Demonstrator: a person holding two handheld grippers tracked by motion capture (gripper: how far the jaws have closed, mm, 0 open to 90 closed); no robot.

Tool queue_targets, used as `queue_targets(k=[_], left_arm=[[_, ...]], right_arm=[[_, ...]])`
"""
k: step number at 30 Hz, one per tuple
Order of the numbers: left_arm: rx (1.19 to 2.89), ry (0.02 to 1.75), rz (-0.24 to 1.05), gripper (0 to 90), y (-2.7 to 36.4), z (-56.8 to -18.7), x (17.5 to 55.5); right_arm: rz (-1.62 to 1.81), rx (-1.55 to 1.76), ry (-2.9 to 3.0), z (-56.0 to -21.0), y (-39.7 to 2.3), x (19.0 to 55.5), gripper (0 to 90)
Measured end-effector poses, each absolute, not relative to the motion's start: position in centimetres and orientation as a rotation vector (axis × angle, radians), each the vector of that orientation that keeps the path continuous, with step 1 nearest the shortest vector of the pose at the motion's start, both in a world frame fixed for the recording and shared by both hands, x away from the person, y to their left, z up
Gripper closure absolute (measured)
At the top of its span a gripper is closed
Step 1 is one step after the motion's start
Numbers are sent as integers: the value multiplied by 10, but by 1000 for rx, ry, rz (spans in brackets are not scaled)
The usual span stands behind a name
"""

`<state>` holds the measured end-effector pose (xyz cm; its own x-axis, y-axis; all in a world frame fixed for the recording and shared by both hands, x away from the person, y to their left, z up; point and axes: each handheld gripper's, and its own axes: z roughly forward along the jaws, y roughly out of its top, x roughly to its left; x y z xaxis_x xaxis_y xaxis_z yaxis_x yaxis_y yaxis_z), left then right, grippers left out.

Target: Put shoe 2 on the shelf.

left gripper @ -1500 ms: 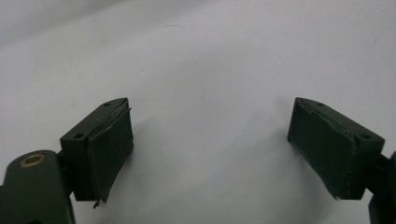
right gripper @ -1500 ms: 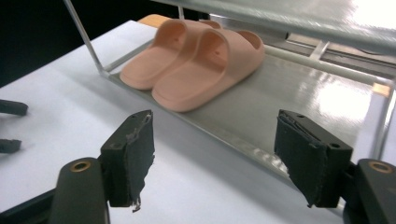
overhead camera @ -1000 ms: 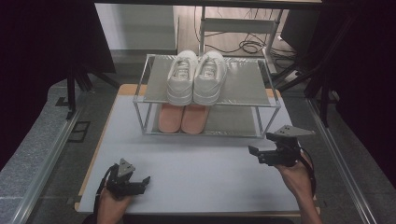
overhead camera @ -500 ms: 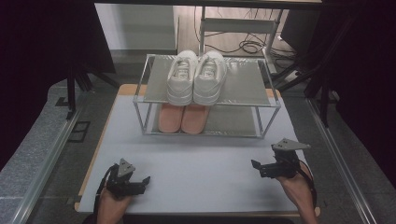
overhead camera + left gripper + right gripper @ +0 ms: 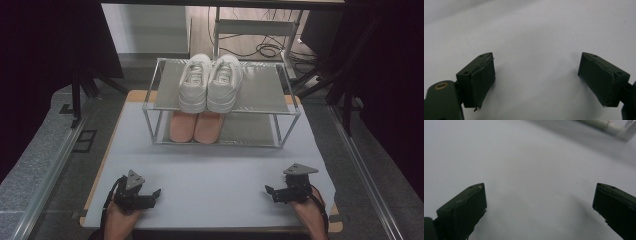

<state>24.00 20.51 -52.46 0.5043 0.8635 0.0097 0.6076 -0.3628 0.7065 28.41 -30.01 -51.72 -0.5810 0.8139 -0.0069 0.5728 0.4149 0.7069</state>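
Resting low at the near left corner of the white table mat [image 5: 210, 170], our left gripper [image 5: 152, 196] is pointing toward the middle of the table, and we are holding it with its jaws spread wide apart and nothing between them. In the left gripper view the same gripper [image 5: 536, 77] is showing only bare mat between its two black pads [image 5: 482, 80].

Moving rightward, we are seeing the metal shoe rack [image 5: 165, 107] standing at the far middle of the mat, well apart from both grippers. On its top shelf a pair of white sneakers [image 5: 210, 82] is sitting side by side, touching each other, toes toward us. Directly beneath them, on the lower shelf, a pair of pink shoes [image 5: 196, 126] is lying side by side as well.

Farther right, at the near right corner of the mat, we are holding our right gripper [image 5: 270, 194] low over the surface, pointing inward toward the left one. Its jaws are also standing wide open and empty; in the right gripper view this gripper [image 5: 539, 202] is framing plain mat, with a metal bar of the rack [image 5: 606, 127] crossing the upper right corner.
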Motion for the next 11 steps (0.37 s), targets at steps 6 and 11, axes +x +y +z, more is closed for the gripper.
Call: queue_targets(k=[6,11], left_arm=[[2099,1201,504,141,205,-525,240],[2097,1202,501,141,205,-525,240]], right_arm=[[951,1204,2332,-522,-299,284,0],[956,1204,2329,-523,-299,284,0]])
